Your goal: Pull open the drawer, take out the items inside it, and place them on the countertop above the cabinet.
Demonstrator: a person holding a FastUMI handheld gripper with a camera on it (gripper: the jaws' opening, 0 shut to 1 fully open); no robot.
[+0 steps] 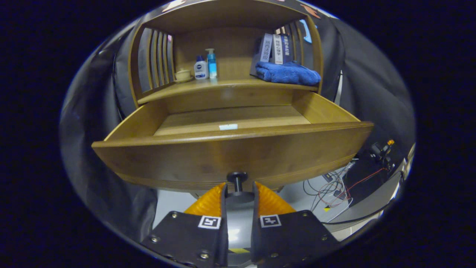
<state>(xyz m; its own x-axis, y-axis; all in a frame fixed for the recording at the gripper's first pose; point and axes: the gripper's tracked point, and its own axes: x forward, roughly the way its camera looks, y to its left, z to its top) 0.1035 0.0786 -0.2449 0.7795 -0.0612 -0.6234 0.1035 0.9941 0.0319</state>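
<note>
The tongs (238, 188) are drawn in to a narrow gap, their two orange fingers (206, 203) flanking the dark round knob (237, 178) at the bottom middle of the drawer (230, 156) front. The knob's stem sits between the fingertips, and whether the pads actually press on it cannot be told. The wooden drawer stands pulled well out toward the tongs, its inside open to view: a bare wooden floor with one small white flat item (228, 127) lying near the front wall, about mid-width. Beyond and above the drawer is the tabletop (230, 85) of the cabinet, roofed and walled by a wooden hutch with slatted sides. On it, to the far left, are a small cream cup on a saucer (182, 75), a white bottle (201, 68) just beside it, and a blue pump bottle (211, 63) touching that bottle's right side. To the far right lies a folded blue towel (288, 73), with several books (274, 48) standing upright behind it. Black cloth hangs around the cabinet. On the pale floor to the right, below the drawer, a tangle of cables (334, 190) runs toward dark equipment.
</note>
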